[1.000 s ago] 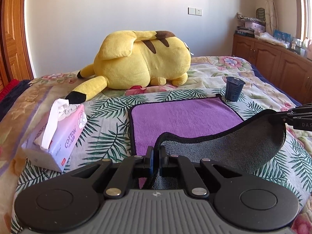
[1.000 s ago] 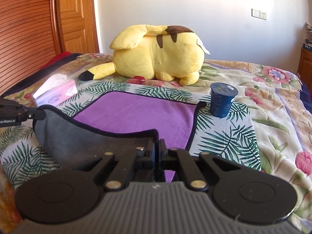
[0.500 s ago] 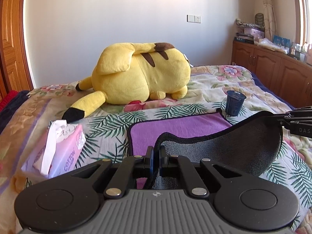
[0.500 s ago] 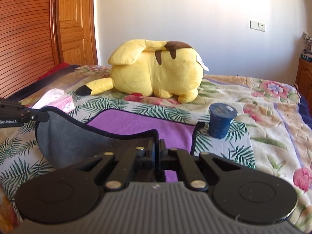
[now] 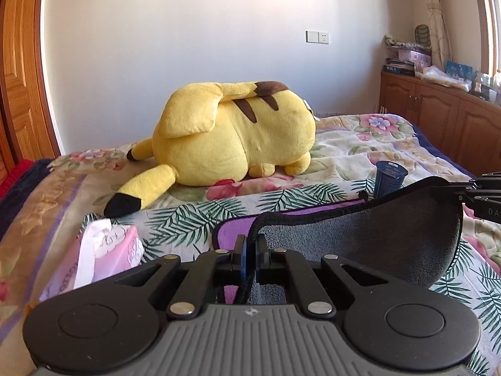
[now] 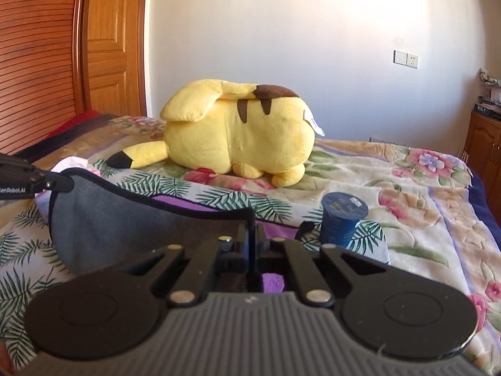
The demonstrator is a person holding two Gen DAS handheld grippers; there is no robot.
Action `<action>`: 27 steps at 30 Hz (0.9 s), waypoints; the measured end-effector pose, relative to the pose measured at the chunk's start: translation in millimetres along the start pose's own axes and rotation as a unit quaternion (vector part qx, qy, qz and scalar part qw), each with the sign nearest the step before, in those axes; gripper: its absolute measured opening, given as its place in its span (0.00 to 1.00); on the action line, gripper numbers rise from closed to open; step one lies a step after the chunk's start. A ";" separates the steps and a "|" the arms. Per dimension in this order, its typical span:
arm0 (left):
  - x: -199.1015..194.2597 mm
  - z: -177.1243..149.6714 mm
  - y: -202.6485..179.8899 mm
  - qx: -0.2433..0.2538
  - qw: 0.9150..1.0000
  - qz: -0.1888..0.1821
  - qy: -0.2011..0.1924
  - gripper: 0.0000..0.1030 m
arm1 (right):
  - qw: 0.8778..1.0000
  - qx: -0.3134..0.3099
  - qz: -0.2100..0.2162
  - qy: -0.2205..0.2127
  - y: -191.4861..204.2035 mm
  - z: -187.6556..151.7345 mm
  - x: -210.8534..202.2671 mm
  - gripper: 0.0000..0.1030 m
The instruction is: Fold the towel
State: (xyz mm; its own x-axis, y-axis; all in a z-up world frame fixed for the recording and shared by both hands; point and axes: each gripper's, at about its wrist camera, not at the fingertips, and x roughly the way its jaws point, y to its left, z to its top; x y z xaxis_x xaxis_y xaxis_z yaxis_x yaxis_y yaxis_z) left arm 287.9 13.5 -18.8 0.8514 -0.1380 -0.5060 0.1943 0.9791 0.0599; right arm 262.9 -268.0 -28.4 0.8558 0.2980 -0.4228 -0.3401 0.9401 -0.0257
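The towel (image 5: 369, 238) is purple on one face and grey on the other, with a black hem. It lies on the bed with its near edge lifted, grey underside hanging between the two grippers. My left gripper (image 5: 249, 244) is shut on the near left corner. My right gripper (image 6: 250, 235) is shut on the near right corner; it also shows at the right edge of the left wrist view (image 5: 482, 192). The towel (image 6: 125, 219) sags in the right wrist view too. Only a thin purple strip shows beyond the lifted edge.
A big yellow plush toy (image 5: 231, 138) lies on the bed behind the towel. A dark blue cup (image 6: 343, 217) stands by the towel's far right corner. A pink tissue pack (image 5: 103, 253) sits to the left. Wooden cabinets (image 5: 438, 116) line the right wall.
Both grippers have moved forward toward the plush toy and risen, carrying the towel's near edge over the purple face. Less purple shows now than a second ago.
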 end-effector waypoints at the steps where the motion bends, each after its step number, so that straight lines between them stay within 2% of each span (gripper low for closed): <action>1: 0.5 1.5 -0.2 0.001 1.000 0.000 0.000 0.00 | 1.000 -0.001 -0.001 -0.001 0.2 0.7 0.1 0.04; 20: 23.7 34.1 0.9 0.013 1.000 0.009 -0.012 0.00 | 0.998 -0.052 -0.024 -0.016 3.5 29.6 20.7 0.04; 27: 40.4 40.8 4.5 0.023 0.999 0.025 -0.014 0.00 | 0.997 -0.065 -0.040 -0.017 -1.8 35.2 37.9 0.04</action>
State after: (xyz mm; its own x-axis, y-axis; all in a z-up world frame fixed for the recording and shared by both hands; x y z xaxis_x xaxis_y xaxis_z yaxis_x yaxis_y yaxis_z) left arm 343.1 6.2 -3.9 0.8741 -0.0946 -0.4765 0.1735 0.9770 0.1243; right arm 309.7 -252.6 -12.5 0.8939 0.2303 -0.3845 -0.3162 0.9321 -0.1768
